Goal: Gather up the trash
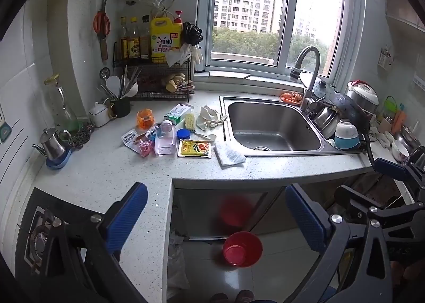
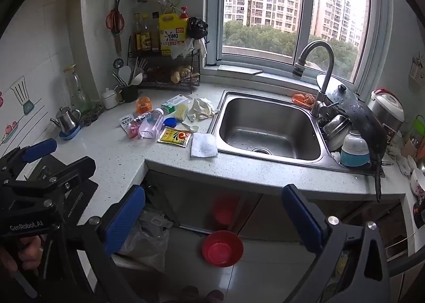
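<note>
Both blue-padded grippers, left [image 1: 216,219] and right [image 2: 213,219], hang wide open and empty over the round red plastic bin [image 2: 222,248], so collecting has yet to start and a reach to the yellow foil sachet [image 2: 174,137] seems next.

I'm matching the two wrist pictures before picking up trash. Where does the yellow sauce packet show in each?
Left wrist: the yellow sauce packet lies just left of centre, beside the white folded cloth.
Right wrist: the packet lies left of centre, again left of the cloth.
Shared landmark: the steel sink to the right of both.
</note>
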